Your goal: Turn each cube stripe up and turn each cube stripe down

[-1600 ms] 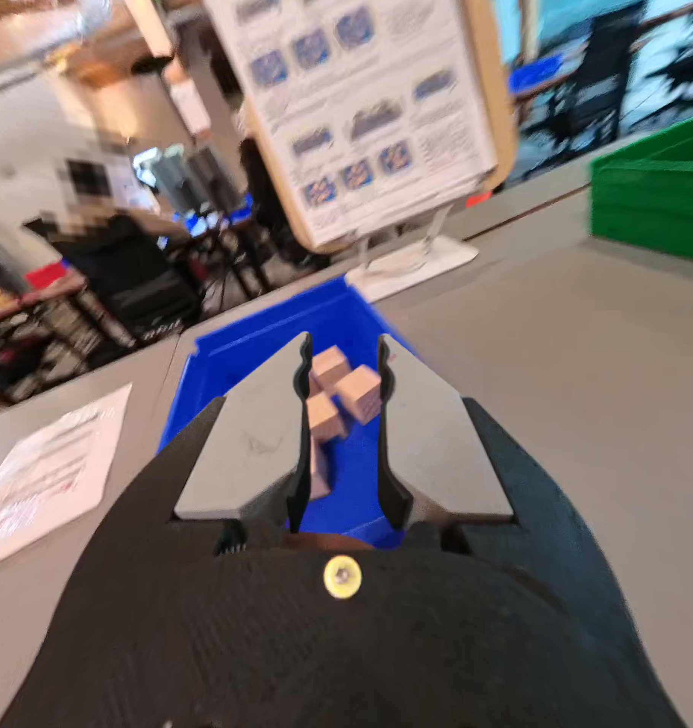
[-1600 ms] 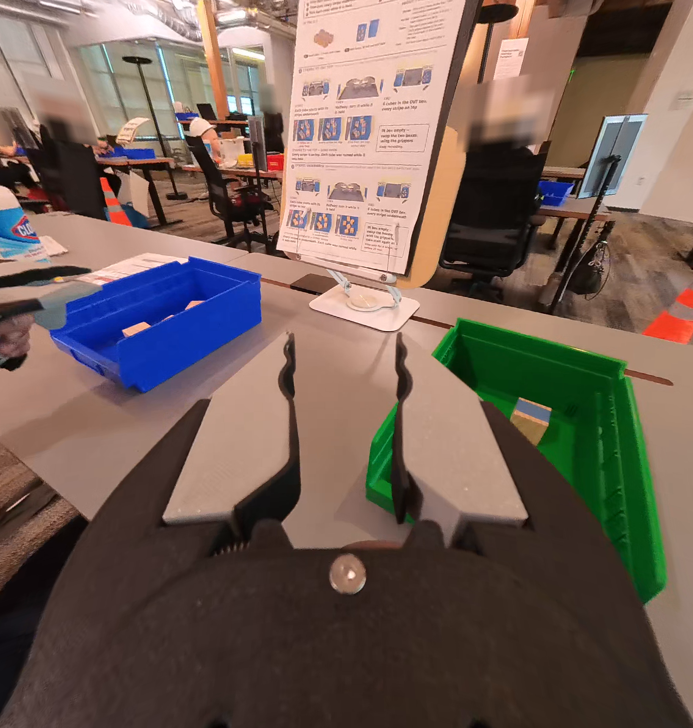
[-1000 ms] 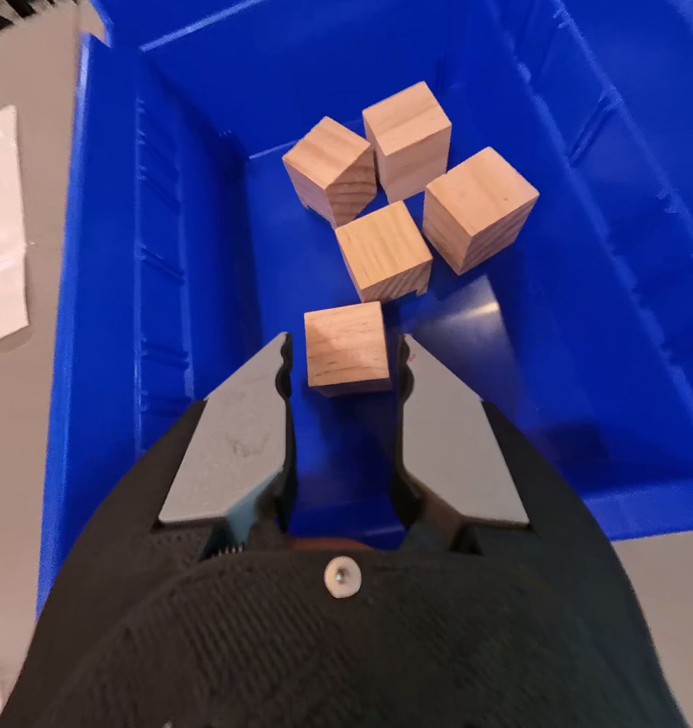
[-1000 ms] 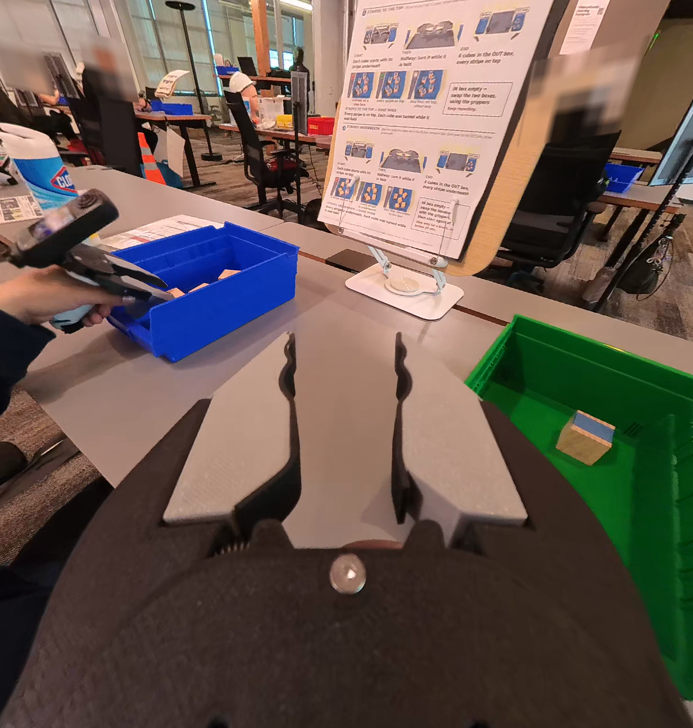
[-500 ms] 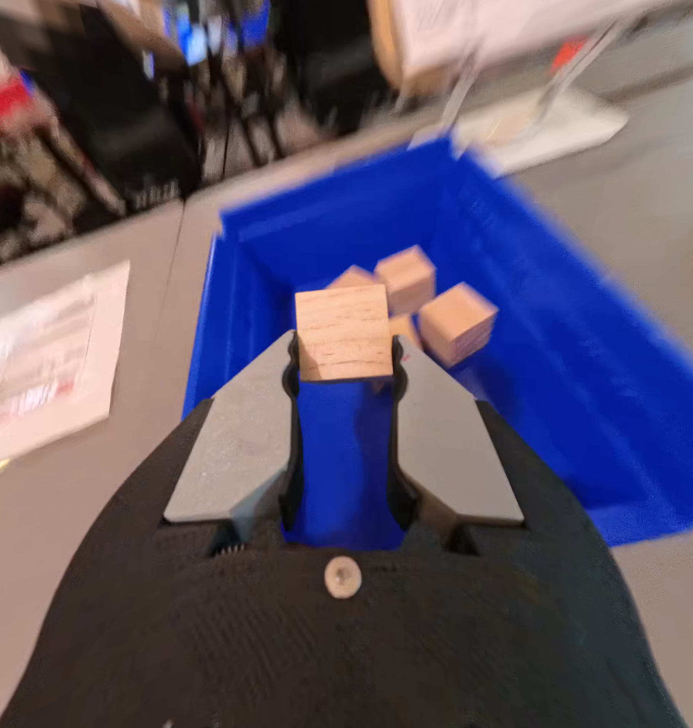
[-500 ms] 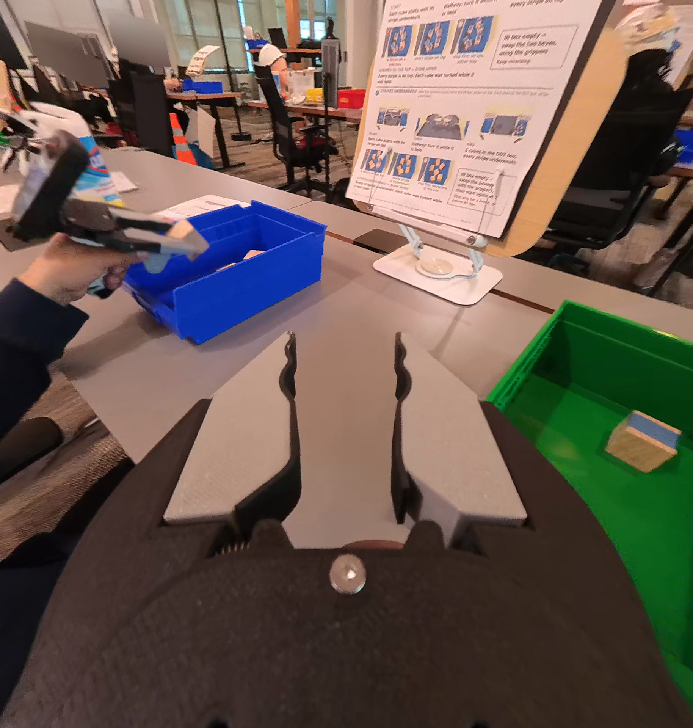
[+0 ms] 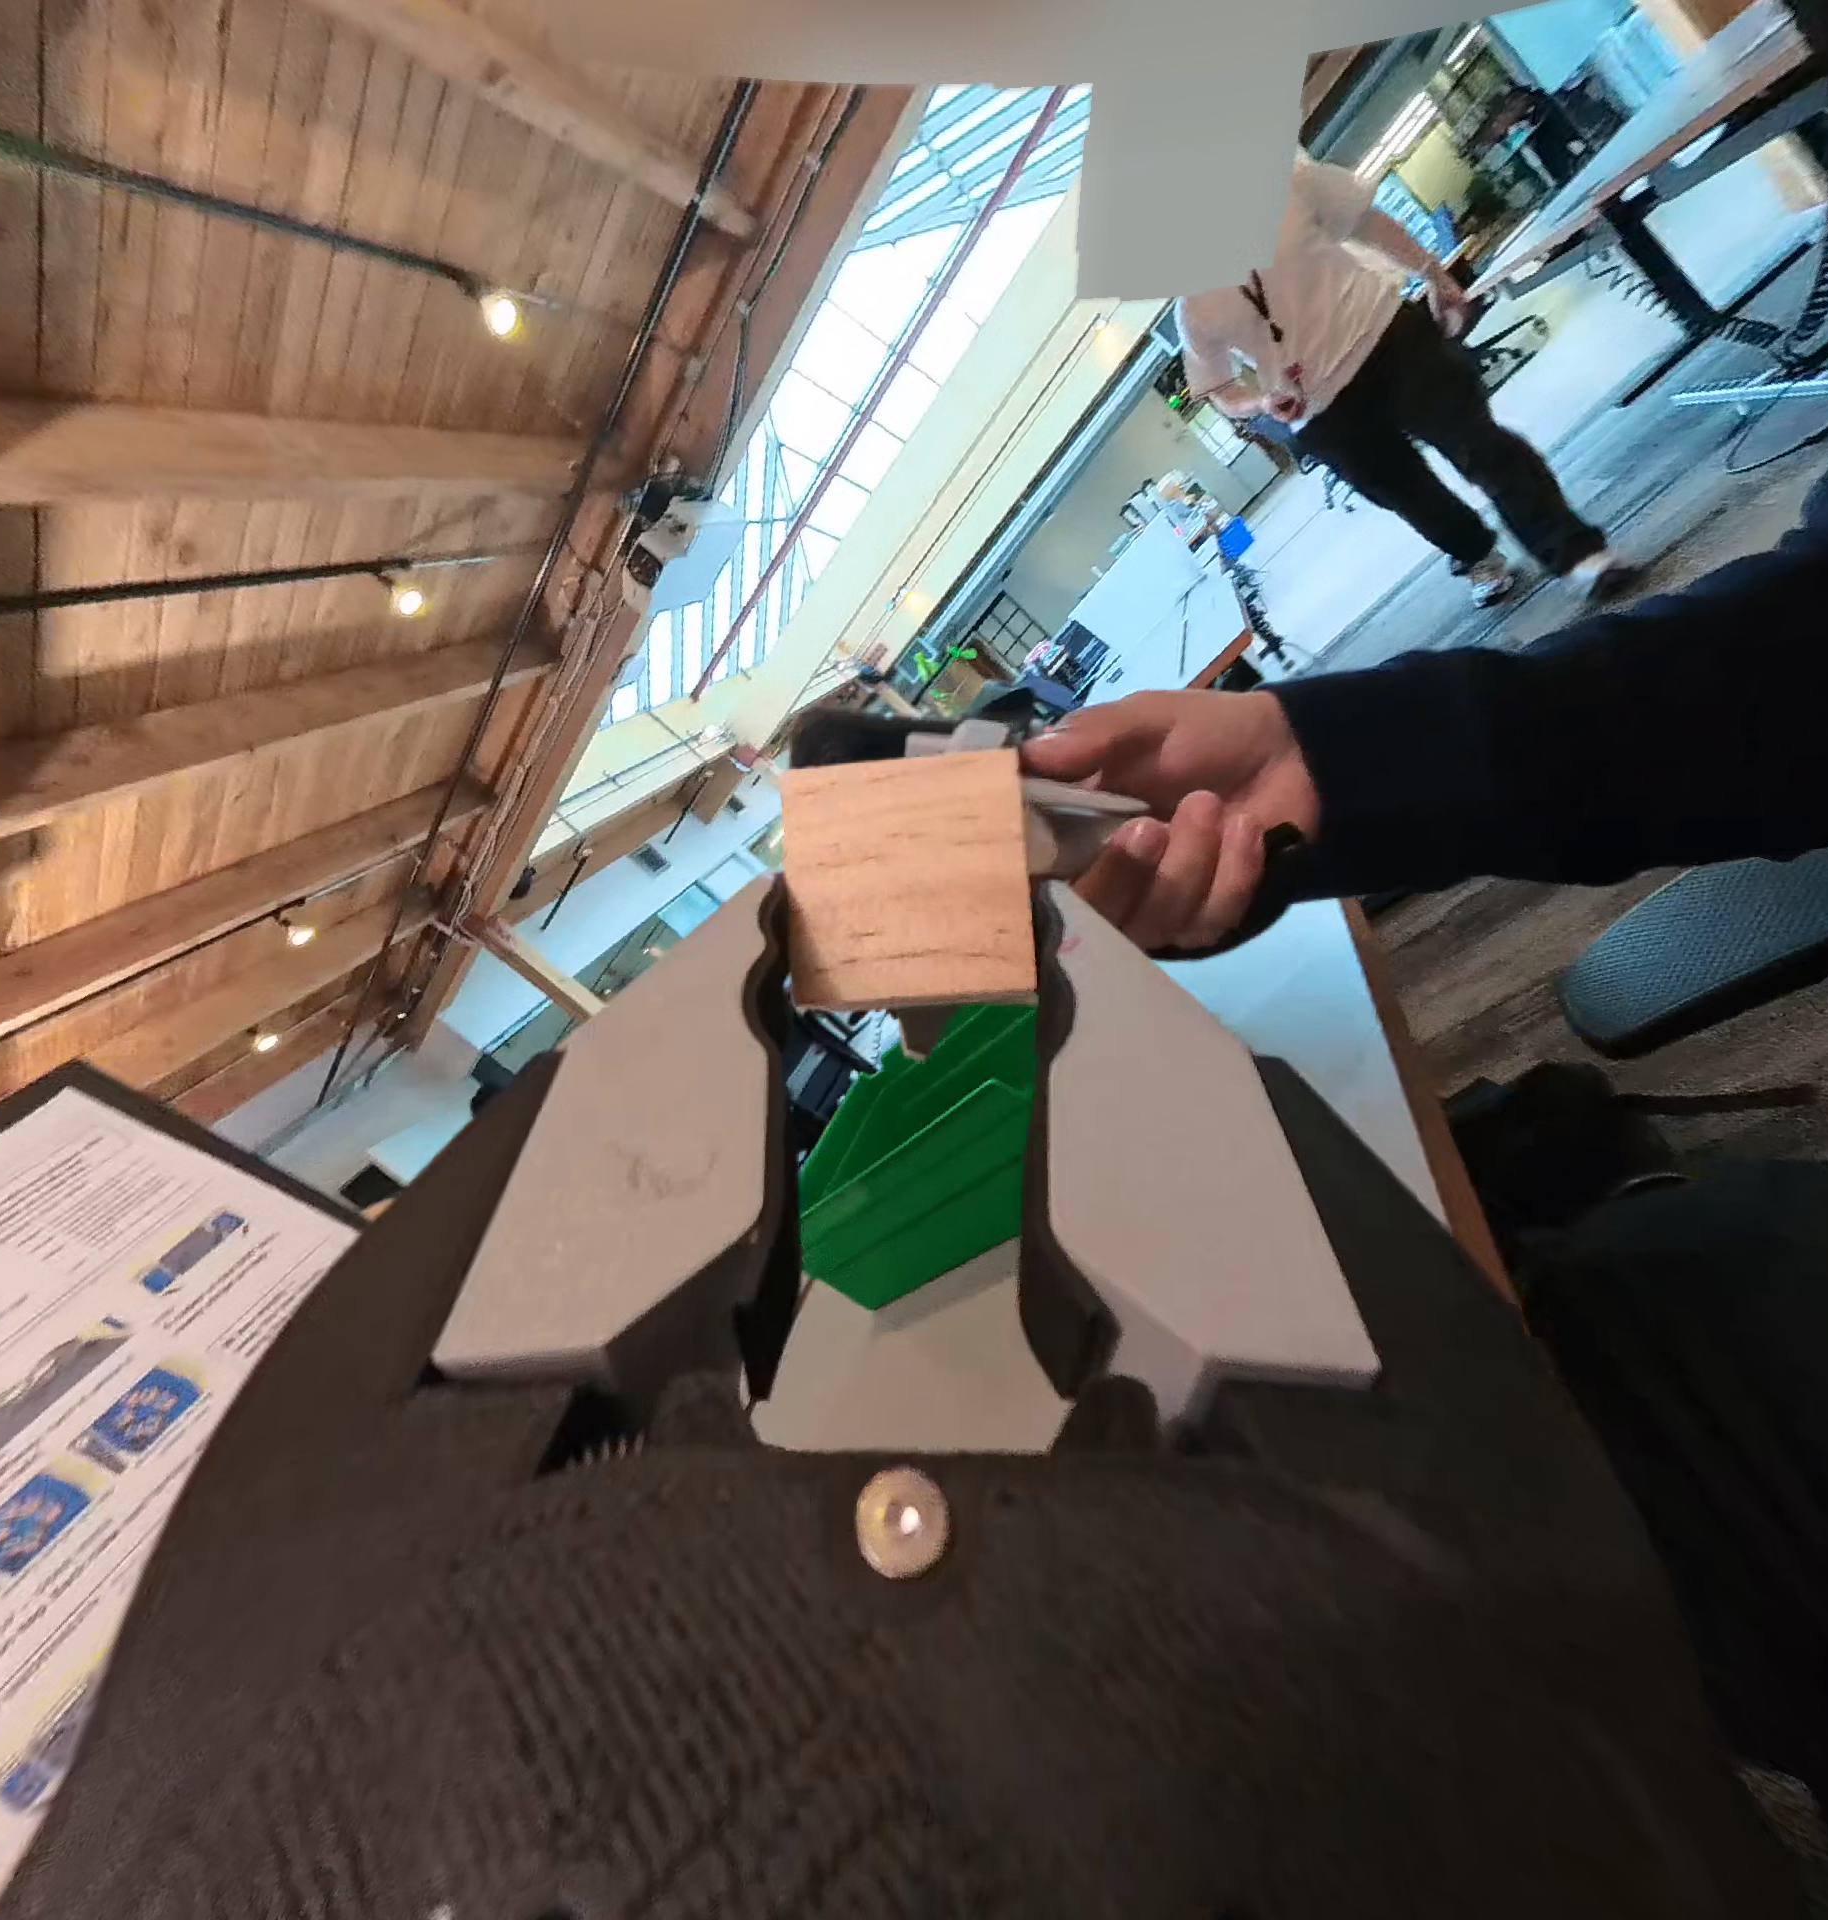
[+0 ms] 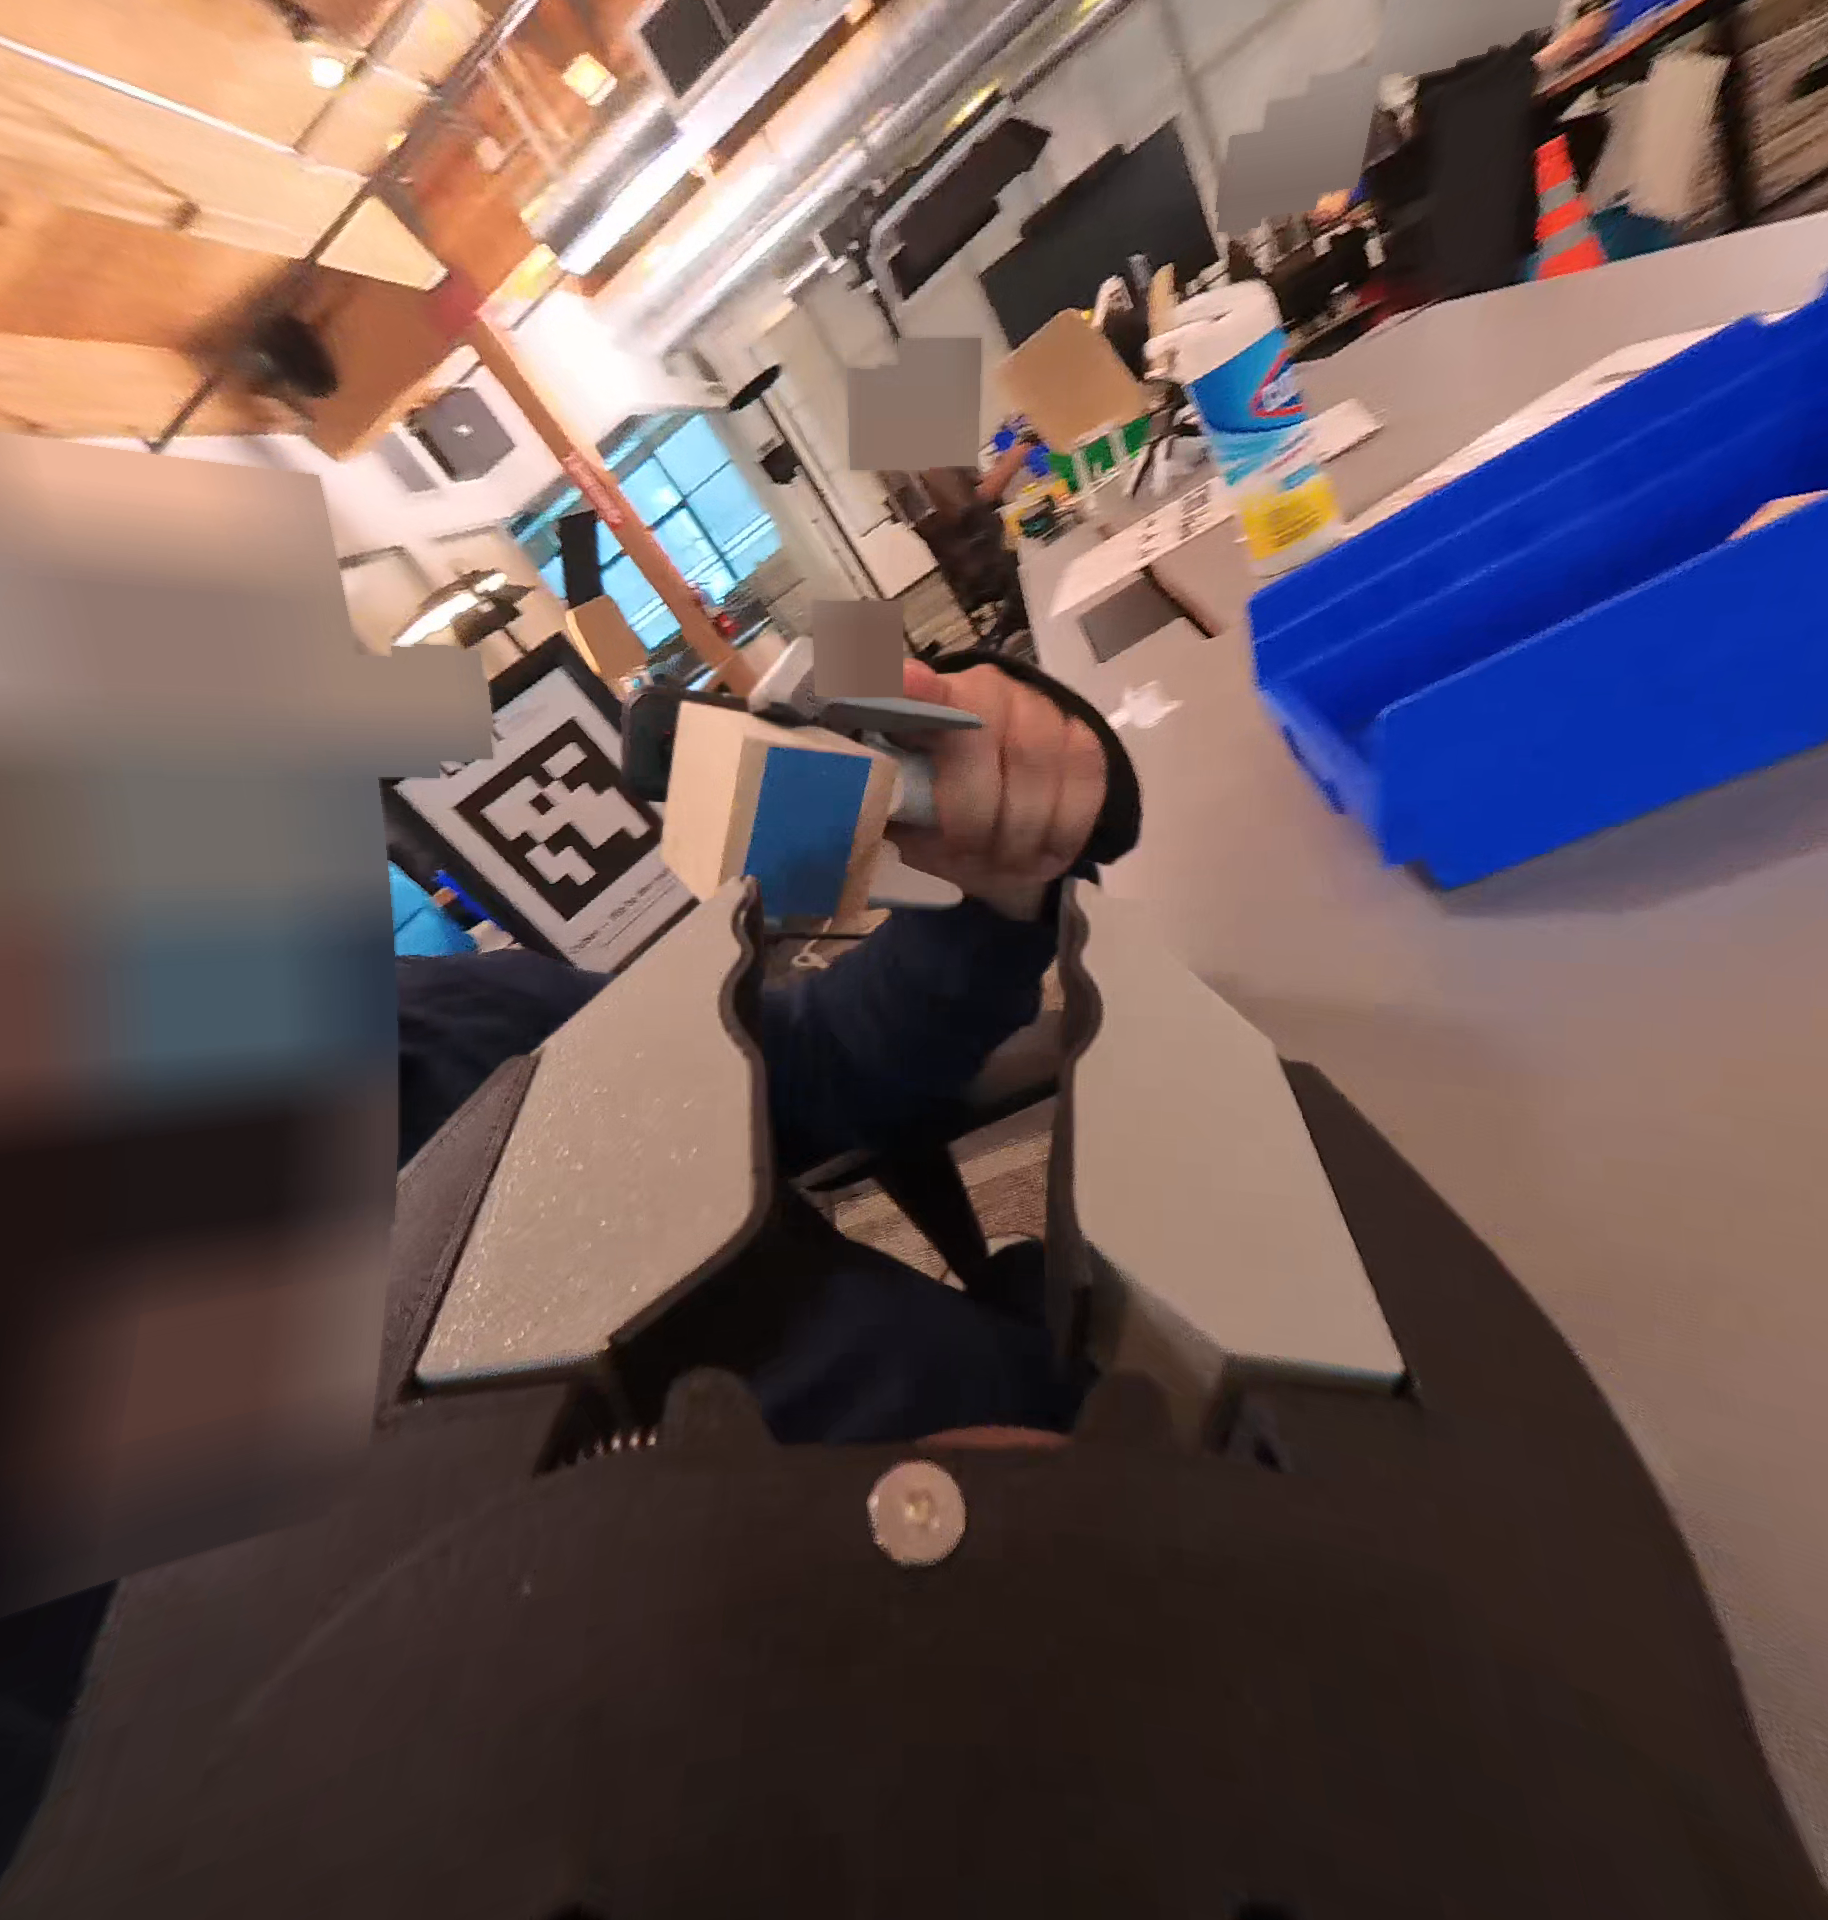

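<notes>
Above table now, out of blue bin [image 8: 1575, 665]: left gripper [image 7: 905, 935] clamps cube [image 7: 908, 878], faces right gripper [image 8: 910, 935], gaping, empty; green bin [image 7: 910, 1195] behind.

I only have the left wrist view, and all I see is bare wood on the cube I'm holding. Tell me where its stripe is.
Observer: The right wrist view shows the blue stripe on the cube face turned toward the right gripper.
Operator: Report that gripper's jaws.
Observer: Open, nothing between them; the cube sits just beyond the tips, toward the left of that view.
Operator: Locate the blue bin.
Observer: The blue bin sits on the table at that view's right, away from both grippers.
</notes>
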Demonstrator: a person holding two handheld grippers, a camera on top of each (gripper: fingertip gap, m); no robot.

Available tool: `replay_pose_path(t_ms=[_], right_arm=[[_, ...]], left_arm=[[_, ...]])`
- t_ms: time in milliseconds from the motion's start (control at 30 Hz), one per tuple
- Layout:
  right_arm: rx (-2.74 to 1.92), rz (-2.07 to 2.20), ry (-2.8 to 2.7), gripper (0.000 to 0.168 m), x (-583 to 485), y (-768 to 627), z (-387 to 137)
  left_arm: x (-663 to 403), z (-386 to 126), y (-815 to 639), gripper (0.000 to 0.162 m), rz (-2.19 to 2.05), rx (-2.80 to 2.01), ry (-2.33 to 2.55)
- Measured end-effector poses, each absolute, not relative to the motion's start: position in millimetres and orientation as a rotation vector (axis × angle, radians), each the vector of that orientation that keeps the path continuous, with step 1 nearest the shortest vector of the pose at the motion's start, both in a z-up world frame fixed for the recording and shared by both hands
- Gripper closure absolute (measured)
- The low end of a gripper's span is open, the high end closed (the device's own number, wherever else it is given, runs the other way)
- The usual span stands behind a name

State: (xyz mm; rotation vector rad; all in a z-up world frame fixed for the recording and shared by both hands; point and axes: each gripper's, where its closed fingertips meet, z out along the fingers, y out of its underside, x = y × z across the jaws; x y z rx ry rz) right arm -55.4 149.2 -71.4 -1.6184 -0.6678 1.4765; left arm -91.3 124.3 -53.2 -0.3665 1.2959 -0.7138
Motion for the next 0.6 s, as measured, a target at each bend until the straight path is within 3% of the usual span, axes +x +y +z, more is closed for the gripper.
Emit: replay_pose_path(t_ms=[167, 367, 600], right_arm=[[-1.577, 1.624, -0.741, 0.112, -78, 131, -68], [-1.539, 1.749, -0.749, 0.123, -99, 121, -67], [-1.709, 0.985, -0.717, 0.124, -82, 163, -90]], left_arm=[[-89, -53, 114, 0.117, -0.740, -0.335, 1.292], [-78, -63, 117, 0.117, -0.710, -0.333, 1.289], [-63, -80, 155, 0.116, -0.377, -0.426, 1.264]])
